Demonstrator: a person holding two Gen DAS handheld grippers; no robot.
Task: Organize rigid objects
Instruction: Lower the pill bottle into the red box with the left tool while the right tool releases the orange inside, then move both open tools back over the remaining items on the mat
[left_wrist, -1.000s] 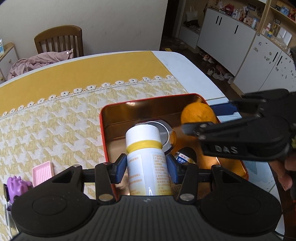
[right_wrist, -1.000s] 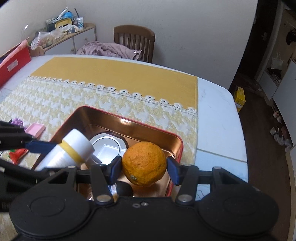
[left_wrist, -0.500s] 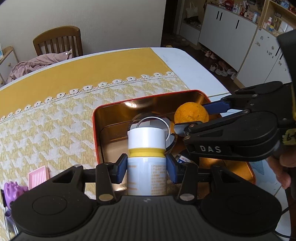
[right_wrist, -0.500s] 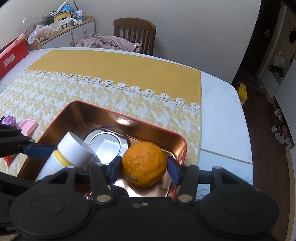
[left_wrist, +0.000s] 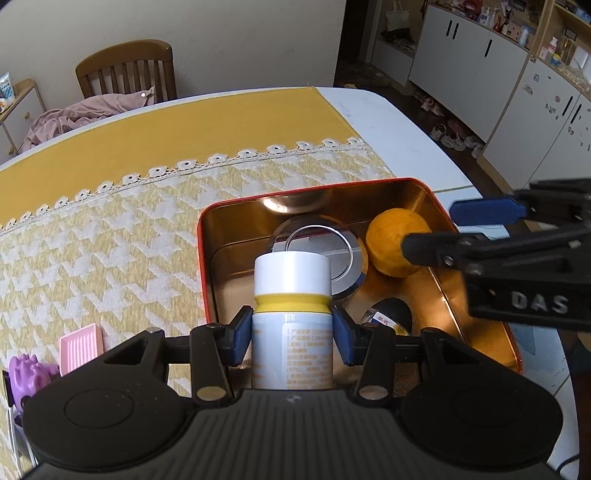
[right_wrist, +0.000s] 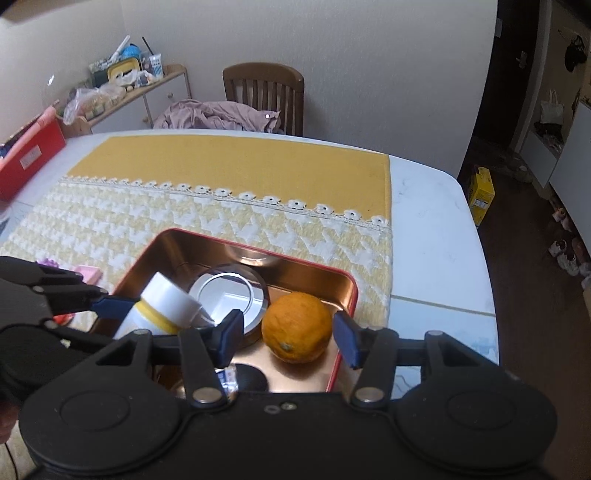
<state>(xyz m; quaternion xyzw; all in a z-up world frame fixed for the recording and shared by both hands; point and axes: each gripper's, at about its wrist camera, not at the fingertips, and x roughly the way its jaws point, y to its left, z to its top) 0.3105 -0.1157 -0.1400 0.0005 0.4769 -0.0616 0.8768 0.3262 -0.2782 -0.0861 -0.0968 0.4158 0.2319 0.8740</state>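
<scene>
tin (left_wrist: 424, 184), red-rimmed, on the worktop: already held an orange (right_wrist: 295, 326), a round metal lid (left_wrist: 332, 254) and a dark-capped jar (left_wrist: 391, 314). right tool (right_wrist: 286, 338): jaws parted, clear of the orange resting on the tin floor; left tool (left_wrist: 291, 332): clamped on a white bottle (left_wrist: 291, 317) above the tin's near-left corner, not yet set down. outstanding, left of the tin: pink tray (left_wrist: 79, 347) and purple toy (left_wrist: 27, 373), seemingly unsorted.

A wooden chair (right_wrist: 264, 94) stood at the far side of the table (right_wrist: 432, 221), with a pinkish cloth (right_wrist: 218, 114) heaped on its seat; a yellow cloth with lace trim (right_wrist: 229, 173) covered the table; a red box (right_wrist: 26, 158) sat at the left edge; white cabinets (left_wrist: 491, 74) lined the far wall.
</scene>
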